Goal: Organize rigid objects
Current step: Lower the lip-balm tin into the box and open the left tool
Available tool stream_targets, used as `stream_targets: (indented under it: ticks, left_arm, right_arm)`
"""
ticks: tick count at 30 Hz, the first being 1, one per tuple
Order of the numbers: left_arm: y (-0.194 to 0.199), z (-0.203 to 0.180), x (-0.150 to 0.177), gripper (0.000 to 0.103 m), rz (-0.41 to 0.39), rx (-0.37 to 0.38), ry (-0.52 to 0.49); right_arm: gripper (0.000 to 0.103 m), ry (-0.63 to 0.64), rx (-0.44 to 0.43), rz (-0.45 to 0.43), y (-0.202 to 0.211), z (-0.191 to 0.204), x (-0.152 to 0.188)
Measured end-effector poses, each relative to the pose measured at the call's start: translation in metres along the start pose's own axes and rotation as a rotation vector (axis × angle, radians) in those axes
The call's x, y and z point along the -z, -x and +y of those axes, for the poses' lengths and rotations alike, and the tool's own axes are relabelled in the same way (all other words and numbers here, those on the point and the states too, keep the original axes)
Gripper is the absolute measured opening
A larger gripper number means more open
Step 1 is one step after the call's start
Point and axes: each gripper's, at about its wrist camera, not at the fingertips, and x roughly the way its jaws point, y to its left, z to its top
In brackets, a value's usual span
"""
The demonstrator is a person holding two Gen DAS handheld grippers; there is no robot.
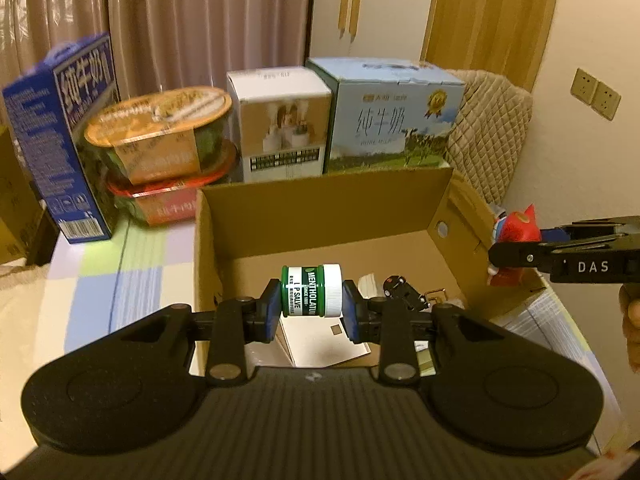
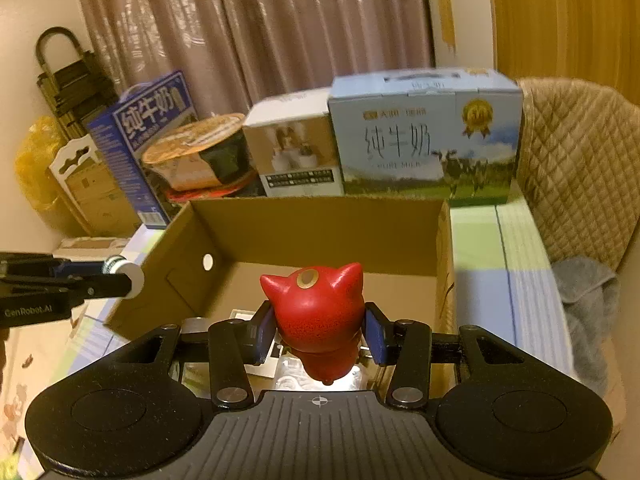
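Observation:
My left gripper (image 1: pixel 311 304) is shut on a green Mentholatum jar (image 1: pixel 312 290) with a white lid, held sideways above the open cardboard box (image 1: pixel 320 204). My right gripper (image 2: pixel 320 330) is shut on a red cat-eared figurine (image 2: pixel 318 312), held over the same box (image 2: pixel 320 216). In the left wrist view the right gripper (image 1: pixel 560 258) comes in from the right with the red figurine (image 1: pixel 518 230) at the box's right wall. In the right wrist view the left gripper (image 2: pixel 60 284) comes in from the left with the jar's white lid (image 2: pixel 134 274) showing.
Inside the box lie a small black toy car (image 1: pixel 400 286), cards and papers (image 1: pixel 320 340). Behind it stand a dark blue milk carton (image 1: pixel 60 132), stacked noodle bowls (image 1: pixel 160 148), a white box (image 1: pixel 280 128) and a light blue milk box (image 1: pixel 392 116). A quilted chair (image 2: pixel 580 168) is at right.

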Motion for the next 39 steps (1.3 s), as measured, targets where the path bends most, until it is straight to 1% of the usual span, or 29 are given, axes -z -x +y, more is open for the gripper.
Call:
stream_targets:
  ticks: [4,12,25,30,33,34,39]
  left_arm:
    - [-0.022,-0.003,0.005,0.027,0.028,-0.001,-0.005]
    - [-0.051,-0.007,0.015,0.027,0.077,0.010,-0.003]
    - [-0.069,-0.011,0.015,0.027,0.104,0.009,-0.005]
    - [-0.073,-0.013,0.015,0.027,0.106,-0.009,-0.011]
    - [-0.071,-0.014,0.014,0.039,0.096,-0.011,-0.017]
    - [-0.070,-0.013,0.013,0.040,0.091,-0.010,-0.013]
    - [-0.059,-0.008,0.010,0.040,0.067,-0.016,0.007]
  right_arm:
    - [0.043,-0.041,0.007,0.019,-0.020,-0.009,0.005]
    - [0.043,-0.057,0.029,0.039,-0.036,-0.019,0.012]
    - [0.043,-0.070,0.035,0.048,-0.044,-0.026,0.017]
    - [0.043,-0.071,0.037,0.050,-0.045,-0.028,0.017]
    - [0.043,-0.068,0.035,0.052,-0.045,-0.028,0.017]
    - [0.043,-0.069,0.035,0.051,-0.044,-0.028,0.017]
    - [0.043,-0.068,0.038,0.050,-0.043,-0.028,0.017]
